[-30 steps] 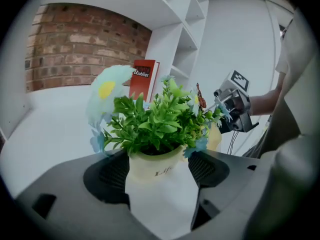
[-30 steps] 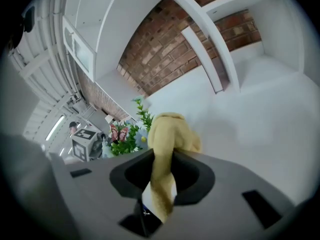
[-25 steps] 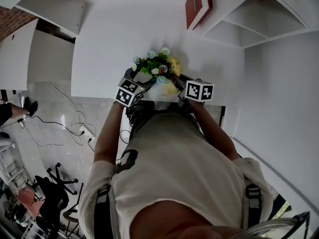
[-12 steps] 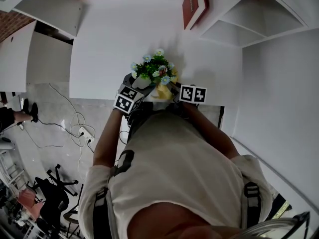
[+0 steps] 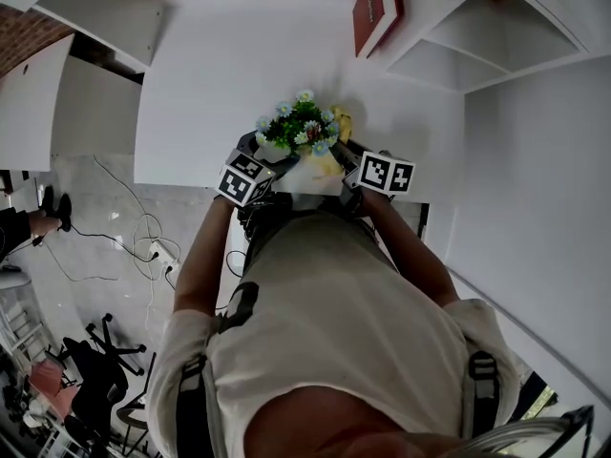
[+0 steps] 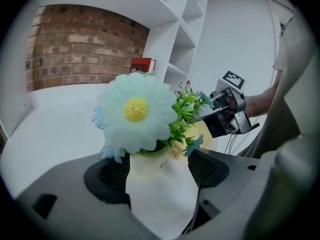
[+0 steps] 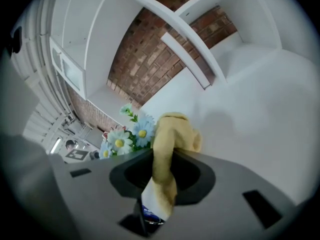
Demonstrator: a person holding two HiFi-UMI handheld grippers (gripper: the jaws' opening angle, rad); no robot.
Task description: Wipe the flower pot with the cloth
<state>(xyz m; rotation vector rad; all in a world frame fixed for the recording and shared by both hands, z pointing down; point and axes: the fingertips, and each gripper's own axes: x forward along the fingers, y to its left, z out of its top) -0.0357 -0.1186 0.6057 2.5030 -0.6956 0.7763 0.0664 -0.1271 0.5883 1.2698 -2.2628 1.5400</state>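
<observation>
A white flower pot (image 6: 161, 186) with green leaves and pale blue daisies (image 6: 135, 110) sits between the jaws of my left gripper (image 6: 160, 160), which is shut on its sides. In the head view the pot's flowers (image 5: 298, 122) stand near the table's front edge, with the left gripper (image 5: 263, 162) at their left. My right gripper (image 7: 162, 160) is shut on a yellow cloth (image 7: 168, 140), whose bunched end lies against the right side of the flowers (image 7: 125, 136). The same cloth (image 5: 331, 160) shows beside the right gripper (image 5: 349, 160).
The white table (image 5: 229, 74) reaches back to a brick wall. A red book (image 5: 374, 10) stands by white shelves (image 5: 458, 36) at the right. Cables (image 5: 143, 232) and chairs lie on the floor at the lower left.
Half a second ago the right gripper and cloth were lower, at the pot's near side. They have moved back up to the right side of the flowers. The left gripper has held still.
</observation>
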